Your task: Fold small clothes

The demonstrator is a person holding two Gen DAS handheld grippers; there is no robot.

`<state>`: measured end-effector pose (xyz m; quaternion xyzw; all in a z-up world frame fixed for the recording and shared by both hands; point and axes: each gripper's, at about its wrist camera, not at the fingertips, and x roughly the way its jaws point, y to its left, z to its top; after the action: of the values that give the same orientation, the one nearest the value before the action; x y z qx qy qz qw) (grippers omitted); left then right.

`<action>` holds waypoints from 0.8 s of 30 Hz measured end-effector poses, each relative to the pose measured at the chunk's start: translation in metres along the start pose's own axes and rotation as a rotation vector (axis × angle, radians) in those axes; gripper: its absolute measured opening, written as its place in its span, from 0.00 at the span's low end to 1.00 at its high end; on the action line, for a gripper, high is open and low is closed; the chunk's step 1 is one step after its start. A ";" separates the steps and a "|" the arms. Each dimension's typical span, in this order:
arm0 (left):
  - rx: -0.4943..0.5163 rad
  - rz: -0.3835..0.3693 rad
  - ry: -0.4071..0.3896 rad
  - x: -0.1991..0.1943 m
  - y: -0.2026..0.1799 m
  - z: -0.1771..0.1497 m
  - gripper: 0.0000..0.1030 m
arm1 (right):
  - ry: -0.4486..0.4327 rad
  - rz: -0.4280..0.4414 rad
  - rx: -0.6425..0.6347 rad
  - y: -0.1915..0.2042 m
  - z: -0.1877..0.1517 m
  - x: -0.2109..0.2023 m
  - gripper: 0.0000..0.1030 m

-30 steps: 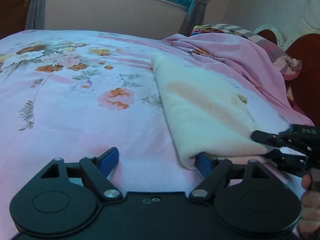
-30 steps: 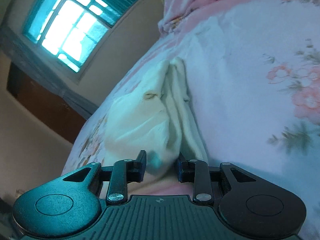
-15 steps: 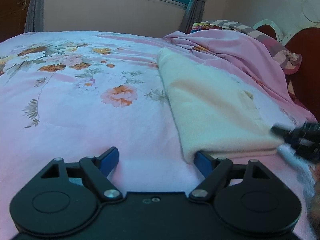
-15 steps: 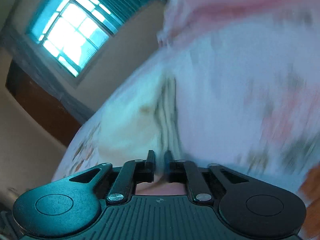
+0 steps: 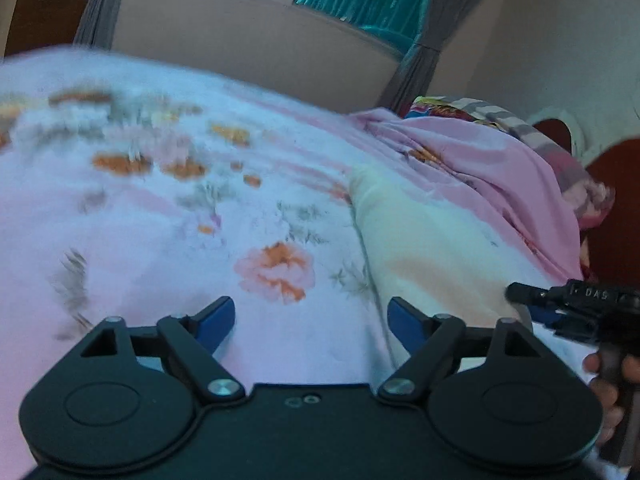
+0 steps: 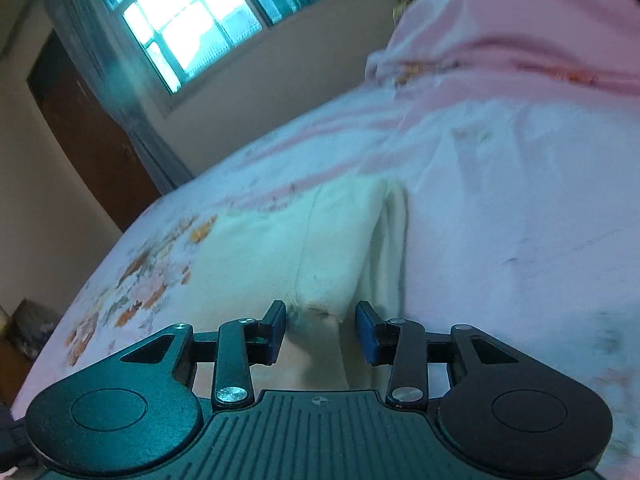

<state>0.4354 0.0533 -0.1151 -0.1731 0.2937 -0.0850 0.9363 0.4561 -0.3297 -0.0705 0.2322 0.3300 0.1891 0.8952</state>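
Observation:
A cream folded garment (image 5: pixel 432 248) lies flat on the floral pink bedsheet (image 5: pixel 160 240). My left gripper (image 5: pixel 310 322) is open and empty, just off the garment's near left edge. In the right wrist view the same garment (image 6: pixel 320 248) lies folded with its layered edge toward me. My right gripper (image 6: pixel 320 330) is open, its jaws on either side of the garment's near corner without pinching it. It also shows at the right edge of the left wrist view (image 5: pixel 532 304).
A bunched pink blanket (image 5: pixel 500 172) and a striped pillow (image 5: pixel 520 124) lie at the bed's far right. A dark wooden headboard (image 5: pixel 616 216) stands at the right. A wall with a window (image 6: pixel 188 20) is behind the bed.
My right gripper closed, then opened again at the garment's corner. The garment has been laid flatter. My left gripper has lifted and tilted up a little, still open.

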 end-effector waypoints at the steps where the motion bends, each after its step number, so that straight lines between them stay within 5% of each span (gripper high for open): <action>1: -0.010 0.002 0.012 0.005 0.004 -0.006 0.81 | 0.014 0.011 -0.003 0.001 0.000 0.007 0.38; 2: 0.000 -0.007 -0.007 0.005 0.006 -0.012 0.81 | 0.018 0.009 -0.015 0.002 0.000 0.011 0.36; 3: -0.002 -0.019 -0.022 0.001 0.007 -0.014 0.81 | 0.005 -0.010 -0.037 0.003 0.000 0.014 0.05; 7: -0.035 -0.043 -0.036 -0.003 0.014 -0.016 0.81 | -0.106 -0.017 -0.091 0.008 0.001 -0.005 0.05; 10: -0.006 -0.023 -0.023 0.000 0.008 -0.014 0.82 | -0.012 -0.071 -0.033 -0.015 -0.010 0.018 0.05; 24: 0.160 -0.052 -0.024 0.035 -0.030 0.036 0.83 | -0.009 -0.103 -0.021 -0.027 -0.011 -0.003 0.05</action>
<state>0.4832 0.0265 -0.0950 -0.1063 0.2700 -0.1305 0.9480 0.4519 -0.3497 -0.0909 0.2065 0.3353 0.1451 0.9077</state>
